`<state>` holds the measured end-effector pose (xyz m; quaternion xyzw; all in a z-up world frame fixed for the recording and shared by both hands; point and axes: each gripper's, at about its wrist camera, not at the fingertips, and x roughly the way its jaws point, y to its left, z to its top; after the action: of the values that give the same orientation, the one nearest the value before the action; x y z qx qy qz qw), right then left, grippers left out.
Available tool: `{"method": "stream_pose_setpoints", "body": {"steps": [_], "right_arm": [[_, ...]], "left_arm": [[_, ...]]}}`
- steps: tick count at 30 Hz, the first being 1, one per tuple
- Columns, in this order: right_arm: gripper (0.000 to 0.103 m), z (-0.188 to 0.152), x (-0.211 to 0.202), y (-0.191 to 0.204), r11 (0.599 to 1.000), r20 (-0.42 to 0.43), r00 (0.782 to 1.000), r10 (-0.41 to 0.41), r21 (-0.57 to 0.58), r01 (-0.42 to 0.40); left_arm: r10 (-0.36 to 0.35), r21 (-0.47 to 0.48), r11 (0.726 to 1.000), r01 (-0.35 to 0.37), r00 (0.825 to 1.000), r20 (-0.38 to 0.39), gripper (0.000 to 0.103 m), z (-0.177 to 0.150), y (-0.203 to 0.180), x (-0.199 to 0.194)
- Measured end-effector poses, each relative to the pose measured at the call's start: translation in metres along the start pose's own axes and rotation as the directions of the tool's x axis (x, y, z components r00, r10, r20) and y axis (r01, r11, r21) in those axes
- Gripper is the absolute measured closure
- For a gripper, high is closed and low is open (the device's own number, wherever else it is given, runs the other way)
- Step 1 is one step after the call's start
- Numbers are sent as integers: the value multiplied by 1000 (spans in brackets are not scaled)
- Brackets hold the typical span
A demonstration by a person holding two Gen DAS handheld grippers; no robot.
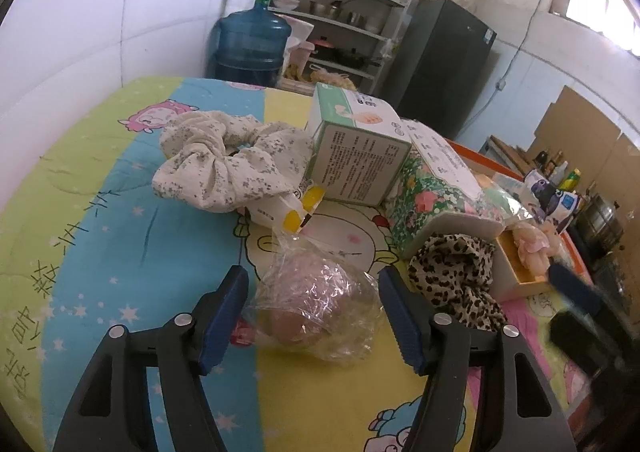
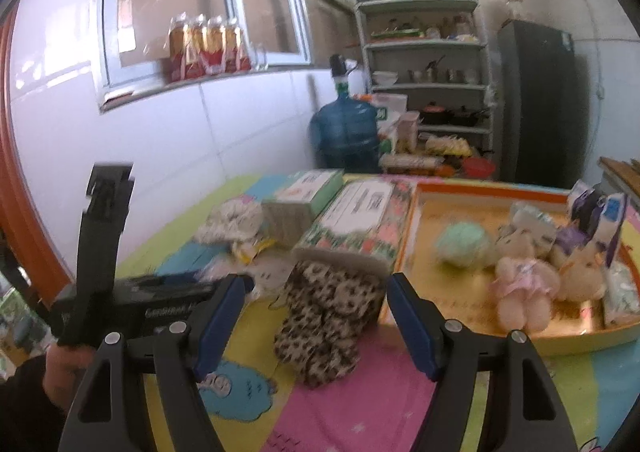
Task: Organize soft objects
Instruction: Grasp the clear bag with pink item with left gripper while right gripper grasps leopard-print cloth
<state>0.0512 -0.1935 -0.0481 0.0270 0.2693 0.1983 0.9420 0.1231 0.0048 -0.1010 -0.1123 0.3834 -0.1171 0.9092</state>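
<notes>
Between my left fingers (image 1: pixel 312 316), spread and untouching, lies a plastic-wrapped ball (image 1: pixel 316 316). My right fingers (image 2: pixel 316 316) gape at the leopard scrunchie (image 2: pixel 326 316).

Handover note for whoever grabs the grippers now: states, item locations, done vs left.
Left gripper: open, straddling the plastic-wrapped item, no grip yet.
Right gripper: open, empty, lined up on the leopard-print scrunchie.
Floral scrunchie lies loose on the table cover beside the boxes.
Done: plush bunnies and a green ball sit in the orange tray.
Left: probably tray both scrunchies and the wrapped item.
</notes>
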Motion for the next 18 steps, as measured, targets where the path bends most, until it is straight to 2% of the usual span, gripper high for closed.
{"method": "stream_pose_setpoints", "body": {"steps": [4,7,17,18], "right_arm": [[34,-9,12,5,1000,-56,998,13,-6,-13],[37,-12,20,6,1000,-94,996,6,-2,-6],[38,-21,48,7,998,-212,975,-69,-10,69],[43,-21,50,7,997,-219,973,-74,-11,74]], "left_arm": [[-40,-17,999,40,999,9,44,-3,4,-1],[-44,-2,999,44,999,20,50,-4,4,-5],[-80,20,997,79,995,60,51,-6,4,-19],[-82,19,997,81,995,62,51,-6,5,-19]]}}
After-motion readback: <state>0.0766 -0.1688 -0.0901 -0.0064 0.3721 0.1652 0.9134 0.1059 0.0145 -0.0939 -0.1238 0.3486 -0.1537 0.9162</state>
